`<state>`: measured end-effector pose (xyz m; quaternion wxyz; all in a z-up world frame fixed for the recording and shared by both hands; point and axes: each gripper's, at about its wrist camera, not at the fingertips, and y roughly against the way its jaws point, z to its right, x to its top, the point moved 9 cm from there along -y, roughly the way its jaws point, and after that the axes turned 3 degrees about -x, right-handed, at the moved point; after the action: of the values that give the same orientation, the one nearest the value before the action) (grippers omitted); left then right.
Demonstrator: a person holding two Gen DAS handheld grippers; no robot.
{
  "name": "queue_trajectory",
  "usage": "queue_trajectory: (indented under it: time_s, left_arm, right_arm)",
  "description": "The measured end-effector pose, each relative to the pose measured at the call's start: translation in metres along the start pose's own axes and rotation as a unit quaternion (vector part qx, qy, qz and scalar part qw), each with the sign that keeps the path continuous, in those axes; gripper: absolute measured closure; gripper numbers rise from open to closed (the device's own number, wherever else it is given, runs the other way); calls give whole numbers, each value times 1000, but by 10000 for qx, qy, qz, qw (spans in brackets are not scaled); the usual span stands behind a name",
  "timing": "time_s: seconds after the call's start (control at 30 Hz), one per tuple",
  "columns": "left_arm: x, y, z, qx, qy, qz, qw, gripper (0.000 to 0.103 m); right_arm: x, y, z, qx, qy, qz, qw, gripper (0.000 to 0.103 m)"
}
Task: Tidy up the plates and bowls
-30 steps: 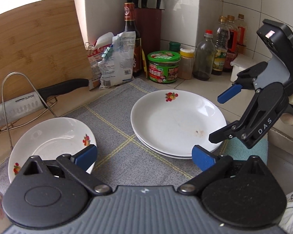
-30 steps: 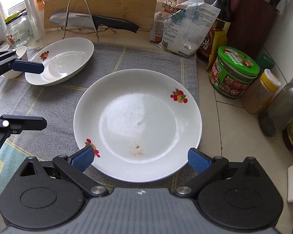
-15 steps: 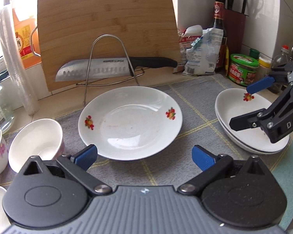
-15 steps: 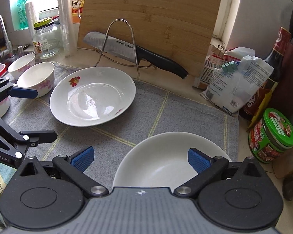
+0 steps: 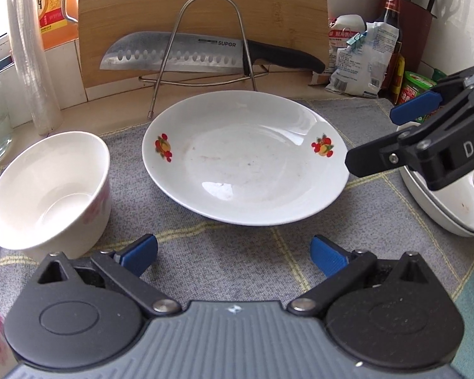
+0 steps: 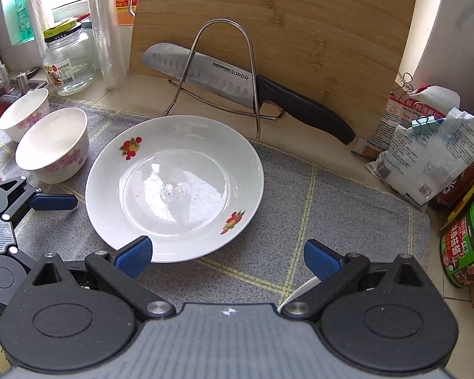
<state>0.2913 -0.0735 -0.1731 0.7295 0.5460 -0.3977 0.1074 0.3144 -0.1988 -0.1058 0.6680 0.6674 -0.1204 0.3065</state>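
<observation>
Both hand-held grippers [image 5: 233, 254] [image 6: 227, 257] gape wide, empty, near plate [image 5: 246, 158].

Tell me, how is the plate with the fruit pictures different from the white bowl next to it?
The plate is wide and shallow, while the bowl is narrower, with tall sides. The plate has red and yellow fruit pictures on its inner rim; the bowl has pink flowers on its outside. The plate shows faint smudges inside, and the bowl's inside looks plain white. Both are white, both are empty, and both sit upright on the grey mat.
</observation>
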Motion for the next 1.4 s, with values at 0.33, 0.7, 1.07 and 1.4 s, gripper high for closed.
queue_trajectory:
  time_s: [0.33,0.7,1.07,1.4]
  left_arm:
    - [8,-13,-1,287,-33,-38,9996,1]
    - [9,-14,-1,302,-46,68,9995,0]
    - [9,-13,-1,267,-92,129,9995,1]
    - [14,-17,3,336,-57,224,9992,0]
  right_arm:
    - [23,-38,13,659,-71,-229,9975,0]
    - [27,-83,9,1142,32,-749,9906,0]
    - [43,-96,5,1371,199,-732,9877,0]
    - [54,-101,3,1554,248,-745,9847,0]
